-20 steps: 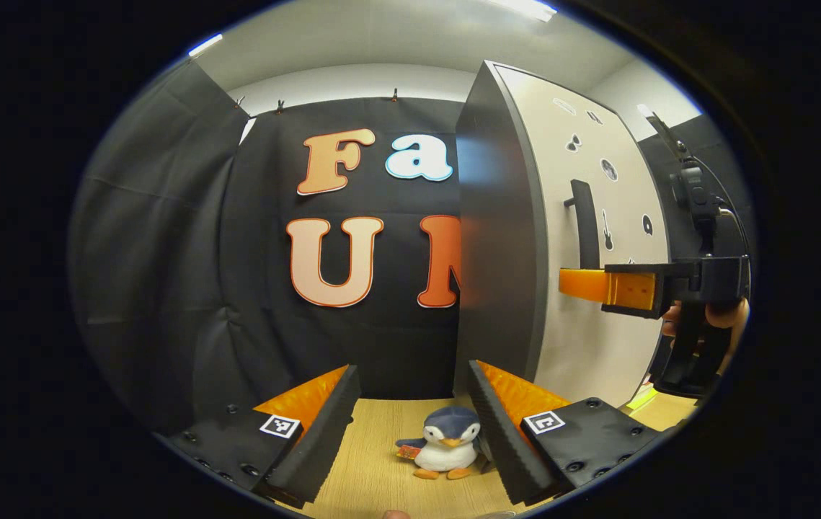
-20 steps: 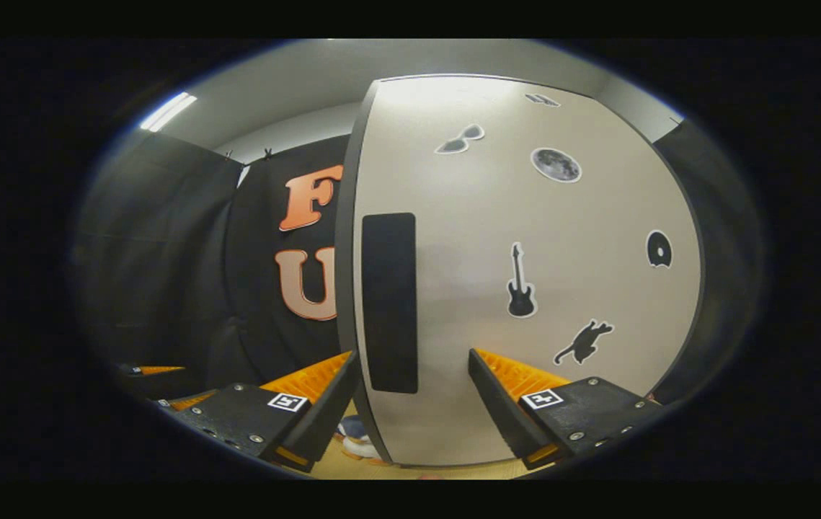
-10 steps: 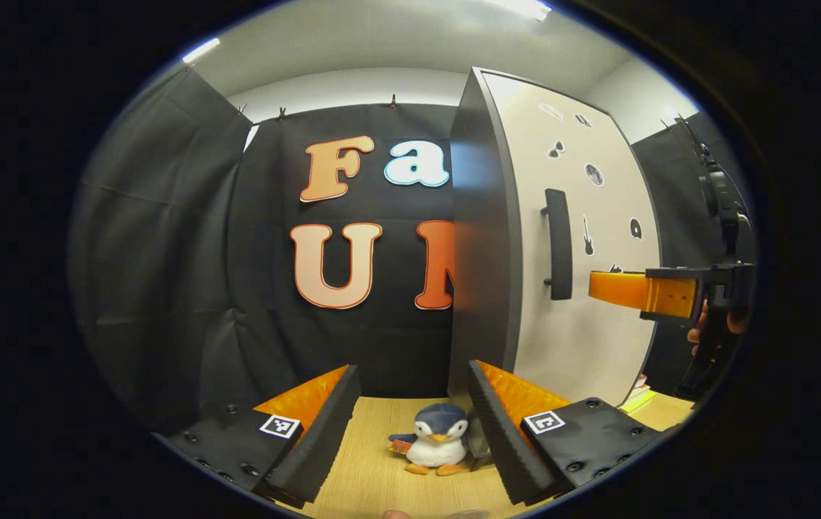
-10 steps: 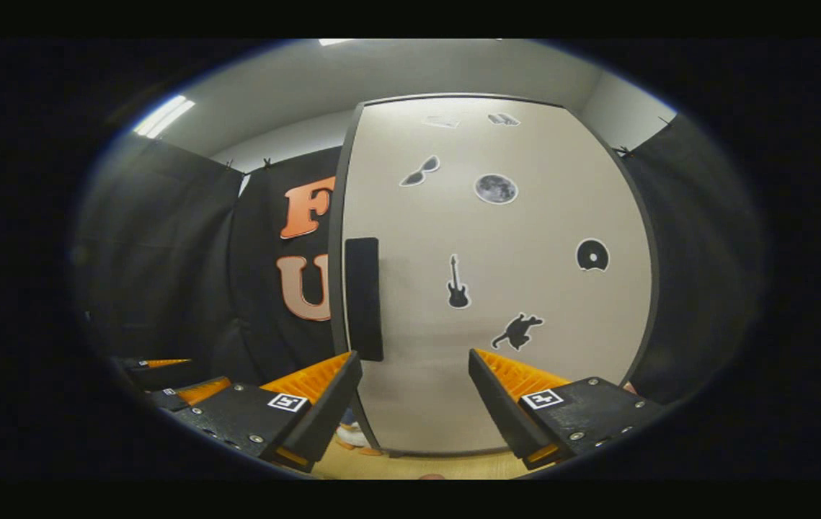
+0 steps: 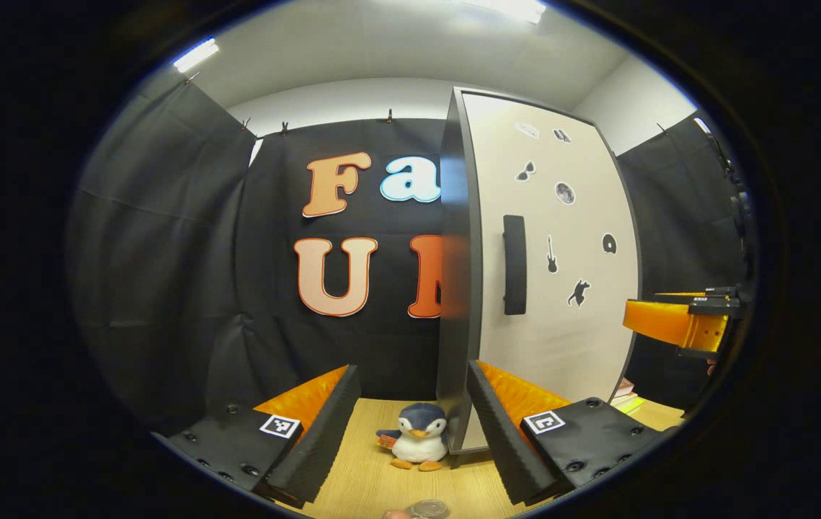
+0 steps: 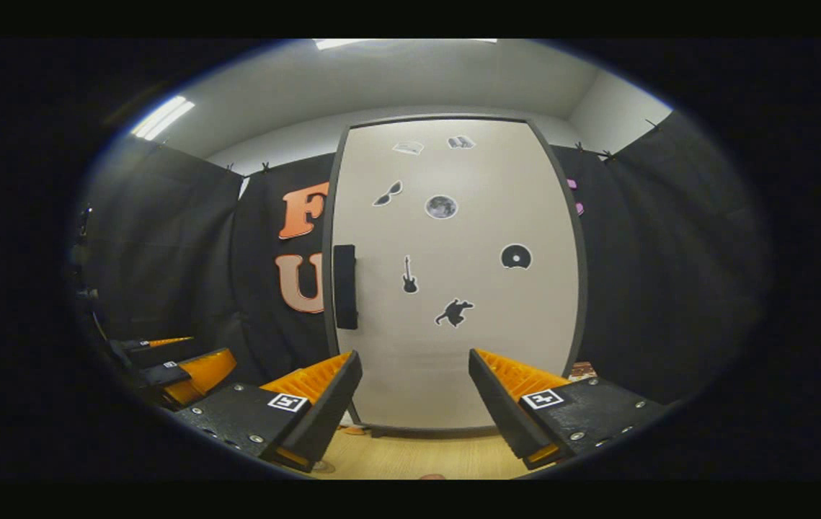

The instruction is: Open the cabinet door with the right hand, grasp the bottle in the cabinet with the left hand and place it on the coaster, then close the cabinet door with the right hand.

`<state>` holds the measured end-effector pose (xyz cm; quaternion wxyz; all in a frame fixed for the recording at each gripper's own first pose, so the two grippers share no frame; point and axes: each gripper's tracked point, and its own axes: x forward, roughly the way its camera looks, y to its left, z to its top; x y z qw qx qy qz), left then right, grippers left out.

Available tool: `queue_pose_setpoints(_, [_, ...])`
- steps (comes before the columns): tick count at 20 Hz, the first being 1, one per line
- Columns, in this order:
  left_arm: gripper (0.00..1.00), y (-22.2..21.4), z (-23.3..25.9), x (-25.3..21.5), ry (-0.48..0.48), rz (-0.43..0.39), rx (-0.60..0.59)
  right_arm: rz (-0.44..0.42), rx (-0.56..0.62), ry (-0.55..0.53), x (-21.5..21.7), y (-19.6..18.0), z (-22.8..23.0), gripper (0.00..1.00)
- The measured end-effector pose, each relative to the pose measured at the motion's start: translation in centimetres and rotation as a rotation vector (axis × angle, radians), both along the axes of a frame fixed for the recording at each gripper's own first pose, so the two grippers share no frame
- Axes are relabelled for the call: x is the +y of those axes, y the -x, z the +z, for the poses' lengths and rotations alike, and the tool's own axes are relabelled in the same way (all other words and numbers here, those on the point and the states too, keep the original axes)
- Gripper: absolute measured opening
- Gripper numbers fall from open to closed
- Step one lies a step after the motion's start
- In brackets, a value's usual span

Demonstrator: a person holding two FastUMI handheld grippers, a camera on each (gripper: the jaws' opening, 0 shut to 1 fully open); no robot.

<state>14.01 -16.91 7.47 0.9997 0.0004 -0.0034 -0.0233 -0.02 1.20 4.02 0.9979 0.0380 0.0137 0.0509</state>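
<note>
Currently both my grippers, left (image 5: 414,425) and right (image 6: 414,404), gape empty near the shut beige sticker-covered cabinet door (image 6: 453,288).

Both views low over table, facing cabinet door (image 5: 554,245); right squarer.

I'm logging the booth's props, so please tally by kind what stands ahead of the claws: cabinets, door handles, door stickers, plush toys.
Cabinet: 1
Door handle: 1
Door stickers: 7
Plush penguin: 1
Total: 10
</note>
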Motion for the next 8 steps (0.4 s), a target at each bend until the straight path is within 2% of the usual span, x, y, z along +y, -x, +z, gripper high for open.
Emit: queue_pose_setpoints(8, [0.97, 6.0, 2.1, -3.0, -0.014, 0.022, -0.033, -0.008, -0.020, 0.042, -4.3, 7.8, 0.7, 0.92])
